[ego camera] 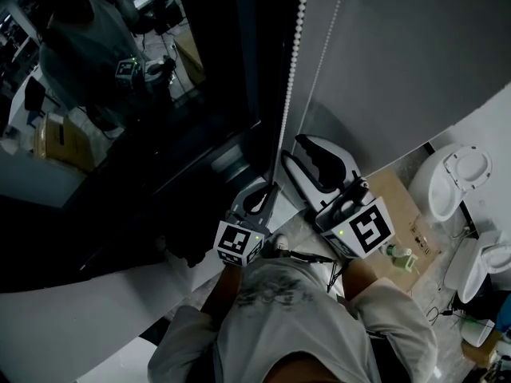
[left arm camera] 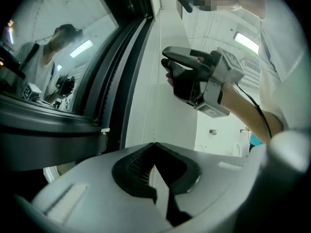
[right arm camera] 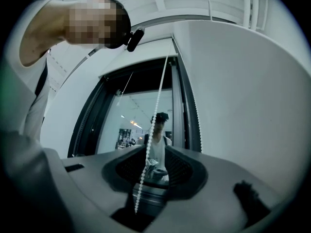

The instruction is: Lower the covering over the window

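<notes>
Head view: I'm looking down along the dark window (ego camera: 120,110) and its black frame, with a pale wall (ego camera: 415,46) on the right. The bead chain (ego camera: 293,62) hangs in two strands just beside the frame's right edge, in front of that wall. The left tool (ego camera: 270,188) sits lower and closer to the frame. Its jaws are pressed together, pinching the thicker-looking strand where it runs down into them. The right tool (ego camera: 291,148) is just beside it on the wall side, jaws spread. The right gripper view shows one chain strand passing between them, and I see neither pad pressing on it. The left gripper view puts the right tool higher up, pointing towards the frame. The glass is uncovered wherever I can see it and reflects a person and a lit room. A dark band crosses the top of the opening in the right gripper view; I can't tell if that's the covering.
</notes>
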Available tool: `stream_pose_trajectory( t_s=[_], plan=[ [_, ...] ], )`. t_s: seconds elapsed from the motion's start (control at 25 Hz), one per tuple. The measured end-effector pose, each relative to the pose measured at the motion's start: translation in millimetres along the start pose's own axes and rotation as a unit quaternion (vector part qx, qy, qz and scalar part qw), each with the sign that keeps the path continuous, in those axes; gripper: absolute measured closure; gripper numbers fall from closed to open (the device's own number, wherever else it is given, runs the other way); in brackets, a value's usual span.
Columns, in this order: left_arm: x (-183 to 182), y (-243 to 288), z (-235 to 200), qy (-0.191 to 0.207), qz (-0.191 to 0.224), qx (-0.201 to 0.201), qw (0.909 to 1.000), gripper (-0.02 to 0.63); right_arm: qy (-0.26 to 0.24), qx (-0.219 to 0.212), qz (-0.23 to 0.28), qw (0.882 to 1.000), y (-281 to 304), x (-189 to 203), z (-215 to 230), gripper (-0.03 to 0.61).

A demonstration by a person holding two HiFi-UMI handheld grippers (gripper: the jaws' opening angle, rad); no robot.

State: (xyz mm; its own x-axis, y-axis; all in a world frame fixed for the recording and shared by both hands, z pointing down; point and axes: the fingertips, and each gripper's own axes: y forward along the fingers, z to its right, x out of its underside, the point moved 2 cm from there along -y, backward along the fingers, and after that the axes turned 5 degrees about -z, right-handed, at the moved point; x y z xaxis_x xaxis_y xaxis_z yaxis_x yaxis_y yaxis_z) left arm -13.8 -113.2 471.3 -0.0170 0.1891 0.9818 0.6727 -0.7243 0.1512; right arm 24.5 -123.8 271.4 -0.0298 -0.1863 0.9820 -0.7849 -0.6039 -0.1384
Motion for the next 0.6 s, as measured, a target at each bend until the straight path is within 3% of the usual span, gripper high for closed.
stream_pose_trajectory(
  t_s=[0.2,0.6],
  plan=[
    [22.8,3.5,0.3,0.008,-0.029,-0.002,0.9996,0.607,0.02,-0.009,0.026,0.999,7.4,-15.2,0.6,0.439],
    [69.7,-0.1,0.8,0.0,-0.078,-0.003,0.9969,0.606,0.005,-0.027,0.041,0.999,20.1,-25.1,-5.6,0.436]
  ],
)
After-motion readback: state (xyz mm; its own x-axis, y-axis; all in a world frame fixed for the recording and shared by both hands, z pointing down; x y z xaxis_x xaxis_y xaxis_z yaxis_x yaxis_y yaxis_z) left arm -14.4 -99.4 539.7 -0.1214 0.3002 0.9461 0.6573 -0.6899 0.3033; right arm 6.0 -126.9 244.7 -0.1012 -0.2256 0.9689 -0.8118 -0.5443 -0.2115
